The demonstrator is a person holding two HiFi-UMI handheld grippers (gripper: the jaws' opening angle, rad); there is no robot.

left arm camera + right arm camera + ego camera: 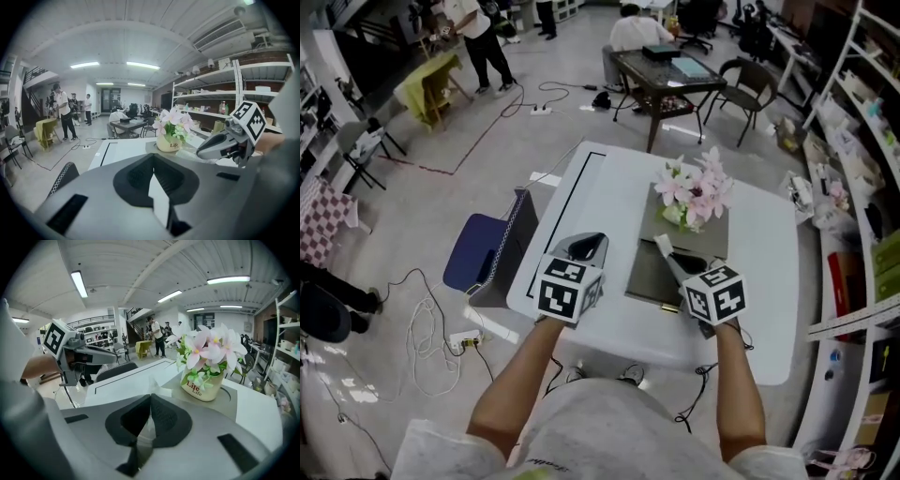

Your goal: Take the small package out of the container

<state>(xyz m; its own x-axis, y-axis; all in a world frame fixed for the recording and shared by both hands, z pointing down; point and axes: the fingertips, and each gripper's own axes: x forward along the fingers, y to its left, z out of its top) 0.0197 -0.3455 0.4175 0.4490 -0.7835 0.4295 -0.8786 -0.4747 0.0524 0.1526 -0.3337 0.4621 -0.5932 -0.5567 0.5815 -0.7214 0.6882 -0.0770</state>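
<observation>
Though the left gripper [585, 244] hangs over the near part of the table [600, 187], it takes no part in the work: its jaws are pressed together with nothing between them, and its nose points out over bare white top. Beside it, toward the middle, lies a flat dark tray [649, 279] with a pot [679, 217] of pink flowers at its far end. The right gripper [150, 398] is over the near part of that tray, its jaws closed tight on the package [154, 386]. This is a thin, clear, crinkled thing whose upper edge sticks out past the tips (in the head view it shows as a pale scrap at the gripper's nose). It looks lifted rather than resting on anything, though the pictures do not settle whether it is fully clear of the tray.

Which thing is the container I can't say for sure; the tray is the likeliest, since nothing else nearby holds anything but flowers. On that reading the main step looks done: the package is gripped and up out of its place. What seems left is to carry it aside, set it on the table and let go.
</observation>
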